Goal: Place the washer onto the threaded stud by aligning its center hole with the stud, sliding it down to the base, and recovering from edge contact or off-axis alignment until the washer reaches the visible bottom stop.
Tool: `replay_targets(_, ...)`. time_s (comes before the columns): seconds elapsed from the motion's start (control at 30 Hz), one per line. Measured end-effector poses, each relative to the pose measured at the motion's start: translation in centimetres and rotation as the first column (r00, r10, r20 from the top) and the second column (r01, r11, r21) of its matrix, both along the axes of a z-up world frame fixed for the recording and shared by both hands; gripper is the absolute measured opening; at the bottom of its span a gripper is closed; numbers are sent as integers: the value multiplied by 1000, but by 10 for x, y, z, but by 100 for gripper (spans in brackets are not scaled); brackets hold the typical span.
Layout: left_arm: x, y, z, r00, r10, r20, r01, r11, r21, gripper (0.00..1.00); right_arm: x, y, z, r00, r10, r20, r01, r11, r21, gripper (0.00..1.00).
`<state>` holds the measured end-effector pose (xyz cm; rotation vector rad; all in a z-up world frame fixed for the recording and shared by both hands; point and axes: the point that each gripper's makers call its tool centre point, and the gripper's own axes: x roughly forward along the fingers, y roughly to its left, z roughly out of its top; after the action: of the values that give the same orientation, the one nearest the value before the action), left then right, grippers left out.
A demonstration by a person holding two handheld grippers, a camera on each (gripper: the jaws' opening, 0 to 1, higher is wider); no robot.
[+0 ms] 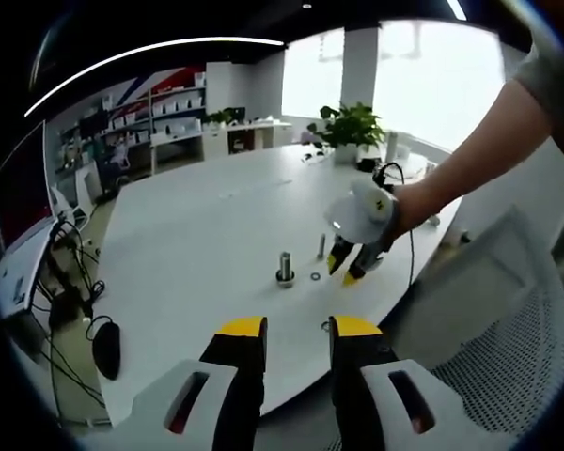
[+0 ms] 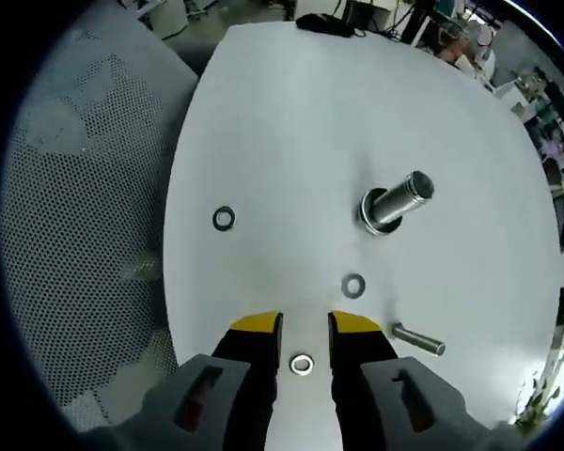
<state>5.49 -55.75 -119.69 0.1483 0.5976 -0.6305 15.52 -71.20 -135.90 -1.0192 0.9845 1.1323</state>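
The threaded stud (image 2: 397,200) stands upright on the white table (image 2: 291,122) on a wider ring at its foot. A washer (image 2: 302,364) lies flat on the table between the yellow tips of my right gripper (image 2: 305,325), which is open, its jaws clear of the washer on both sides. Two more washers lie loose: one (image 2: 353,285) between gripper and stud, another (image 2: 224,219) off to the left. In the left gripper view, my left gripper (image 1: 299,328) hangs open and empty near the table's edge, facing the stud (image 1: 285,268) and the right gripper (image 1: 348,270).
A short bolt (image 2: 418,340) lies just right of my right jaws. A mesh chair (image 2: 75,235) stands beside the table edge. A person's arm (image 1: 470,160) holds the right gripper. A potted plant (image 1: 350,127) and cables sit at the table's far end.
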Motion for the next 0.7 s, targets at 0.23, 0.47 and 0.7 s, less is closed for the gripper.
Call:
replay_targets(0.23, 1, 0, 1, 1000, 5, 5, -5, 1000, -8, 24, 23, 0, -6, 991, -133, -25, 134, 991, 24, 23)
replay_targets(0.47, 2, 1, 1, 1000, 5, 9, -5, 1000, 2, 24, 31, 9, -14, 989, -149, -20, 149, 989, 14, 23)
replay_targets(0.7, 2, 1, 1, 1000, 5, 10, -5, 1000, 3, 24, 34, 13, -17, 980, -178, -90, 180, 983, 18, 19)
